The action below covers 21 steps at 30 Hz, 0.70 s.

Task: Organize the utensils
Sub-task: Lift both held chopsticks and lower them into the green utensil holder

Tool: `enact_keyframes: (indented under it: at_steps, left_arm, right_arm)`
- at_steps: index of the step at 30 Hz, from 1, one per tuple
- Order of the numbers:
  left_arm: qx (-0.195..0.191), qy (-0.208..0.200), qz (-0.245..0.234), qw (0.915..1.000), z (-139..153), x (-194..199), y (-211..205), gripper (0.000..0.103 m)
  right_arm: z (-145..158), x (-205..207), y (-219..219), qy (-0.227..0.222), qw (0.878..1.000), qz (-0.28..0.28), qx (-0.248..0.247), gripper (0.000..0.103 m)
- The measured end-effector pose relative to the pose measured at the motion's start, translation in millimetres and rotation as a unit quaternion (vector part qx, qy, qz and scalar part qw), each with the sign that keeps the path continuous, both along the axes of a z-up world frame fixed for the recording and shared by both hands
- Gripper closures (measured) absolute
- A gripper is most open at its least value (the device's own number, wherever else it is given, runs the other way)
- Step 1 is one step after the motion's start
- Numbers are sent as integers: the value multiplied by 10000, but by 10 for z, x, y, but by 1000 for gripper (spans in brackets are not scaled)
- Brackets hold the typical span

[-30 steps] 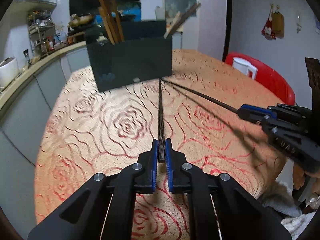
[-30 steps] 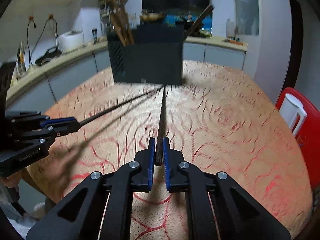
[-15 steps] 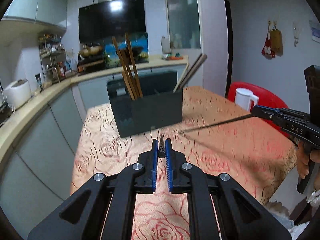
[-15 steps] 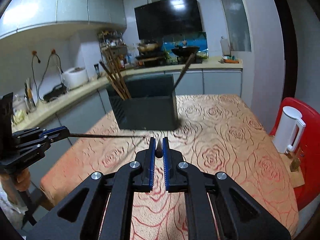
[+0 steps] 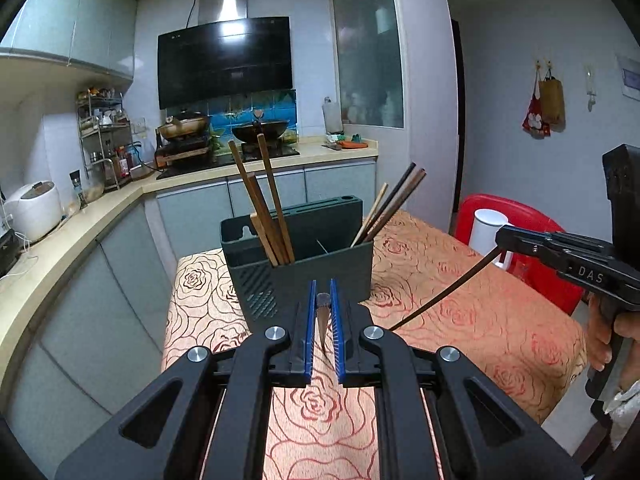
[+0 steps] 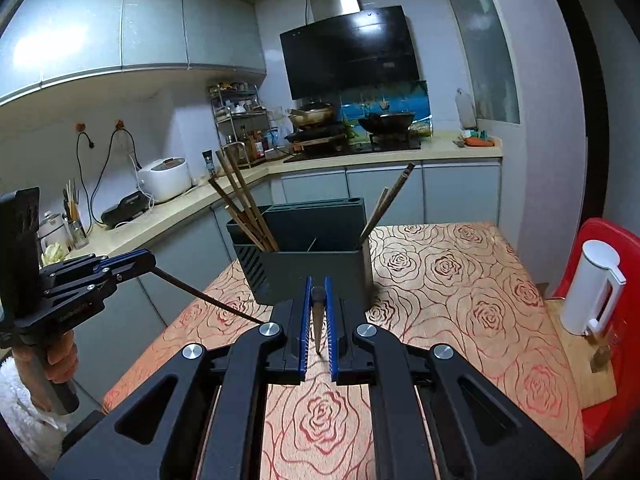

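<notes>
With one dark chopstick [image 5: 322, 312] clamped in left gripper [image 5: 322, 320], another chopstick [image 6: 317, 312] in right gripper [image 6: 317, 316]: both raised, tips downward, lower centre of frame, presumably for dropping into holder.
Slim tapered sticks; dark matte plastic holder [image 5: 320, 268] mid-frame, vented side, on rose-patterned tablecloth [image 5: 480, 312]; wooden chopsticks [image 5: 264, 204] leaning inside.

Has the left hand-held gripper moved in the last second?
Yes. The left hand-held gripper has risen and tipped up: the utensil holder, once high in its view, now sits lower, with the kitchen visible.
</notes>
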<state>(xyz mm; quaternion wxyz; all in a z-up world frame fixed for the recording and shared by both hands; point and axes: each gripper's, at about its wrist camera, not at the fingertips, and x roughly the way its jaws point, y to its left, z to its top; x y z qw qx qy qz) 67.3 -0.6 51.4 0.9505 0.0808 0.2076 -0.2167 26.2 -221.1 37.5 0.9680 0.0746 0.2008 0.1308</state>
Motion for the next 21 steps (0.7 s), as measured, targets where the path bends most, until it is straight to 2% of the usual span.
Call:
enact_keyframes:
  at_steps: [13,21]
  left_arm:
    - [-57,298,20,9995,374,461,-15,96]
    - [-71,180,-69,9998,783,627,-129,96]
  right_arm:
    - [457,583,-104,299,9993,150,184,95]
    - [913,744,-128,38,9999,82,97,95]
